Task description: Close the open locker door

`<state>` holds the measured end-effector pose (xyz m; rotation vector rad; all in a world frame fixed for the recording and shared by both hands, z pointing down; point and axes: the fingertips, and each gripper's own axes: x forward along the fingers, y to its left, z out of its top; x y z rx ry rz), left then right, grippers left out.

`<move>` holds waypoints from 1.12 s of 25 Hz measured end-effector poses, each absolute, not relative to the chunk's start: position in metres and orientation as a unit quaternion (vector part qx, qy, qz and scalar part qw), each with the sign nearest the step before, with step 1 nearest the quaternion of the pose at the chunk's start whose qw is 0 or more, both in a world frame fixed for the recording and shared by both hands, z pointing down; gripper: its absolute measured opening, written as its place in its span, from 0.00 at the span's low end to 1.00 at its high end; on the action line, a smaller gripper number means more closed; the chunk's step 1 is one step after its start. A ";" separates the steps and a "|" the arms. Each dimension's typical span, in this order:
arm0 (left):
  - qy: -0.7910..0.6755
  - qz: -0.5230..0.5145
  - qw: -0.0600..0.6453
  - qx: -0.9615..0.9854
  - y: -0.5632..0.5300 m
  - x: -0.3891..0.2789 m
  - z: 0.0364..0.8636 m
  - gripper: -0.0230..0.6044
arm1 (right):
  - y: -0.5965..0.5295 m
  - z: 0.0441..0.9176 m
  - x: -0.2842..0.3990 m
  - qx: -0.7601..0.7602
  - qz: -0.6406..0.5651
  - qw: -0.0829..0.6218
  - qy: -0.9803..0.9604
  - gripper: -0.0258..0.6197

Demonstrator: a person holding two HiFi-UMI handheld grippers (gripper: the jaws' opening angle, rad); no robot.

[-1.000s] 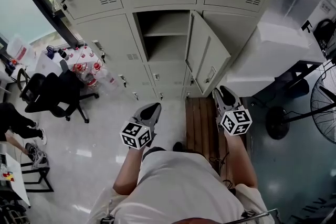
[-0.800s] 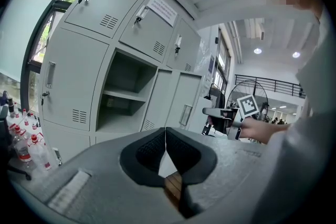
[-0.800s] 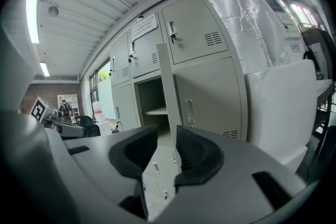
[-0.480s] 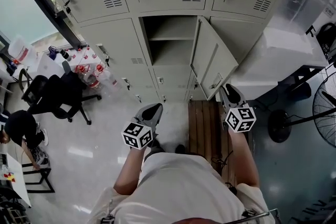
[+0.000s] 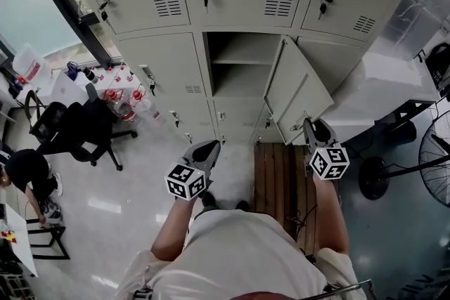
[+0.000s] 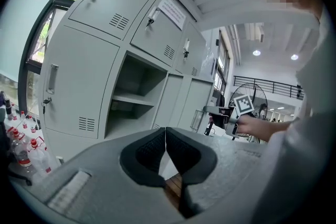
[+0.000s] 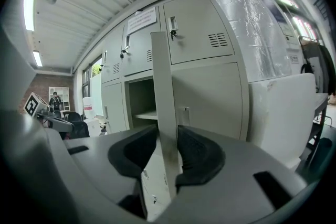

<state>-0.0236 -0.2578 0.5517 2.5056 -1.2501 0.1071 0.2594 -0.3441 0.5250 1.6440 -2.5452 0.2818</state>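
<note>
Your right gripper (image 5: 314,128) sits at the free vertical edge of the open locker door (image 5: 299,91), low on the panel. In the right gripper view that edge (image 7: 164,113) stands upright between the pads (image 7: 197,157). The jaws are opening, set fairly wide, and the pads lie just beside the metal without pressing it. The door is hinged on its right side and swings out toward you at an angle. It leaves the compartment (image 5: 242,74) and its single shelf (image 5: 242,60) exposed. The neighbouring doors around it all lie flush. Your left gripper (image 5: 204,150) hangs well apart to the left, over the pale floor (image 5: 126,186). Its jaws are pressed together with nothing between them (image 6: 166,144). A slatted wooden board (image 5: 278,179) lies on the floor below the door and just beside your right forearm. The arc between door and frame is free. To the right a white block (image 5: 380,81) and a fan (image 5: 432,158) stand near. To the left a black chair (image 5: 77,126) and a group of bottles (image 5: 123,98) keep well apart from the door.
</note>
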 end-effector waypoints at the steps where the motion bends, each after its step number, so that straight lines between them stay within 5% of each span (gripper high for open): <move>1: -0.440 0.038 0.169 0.881 -0.259 -0.027 0.552 0.06 | -0.345 0.525 0.258 0.541 0.091 0.050 -0.835 0.21; 28: -0.440 0.027 0.169 0.882 -0.270 -0.092 0.548 0.06 | -0.325 0.518 0.133 0.474 0.051 0.077 -0.876 0.26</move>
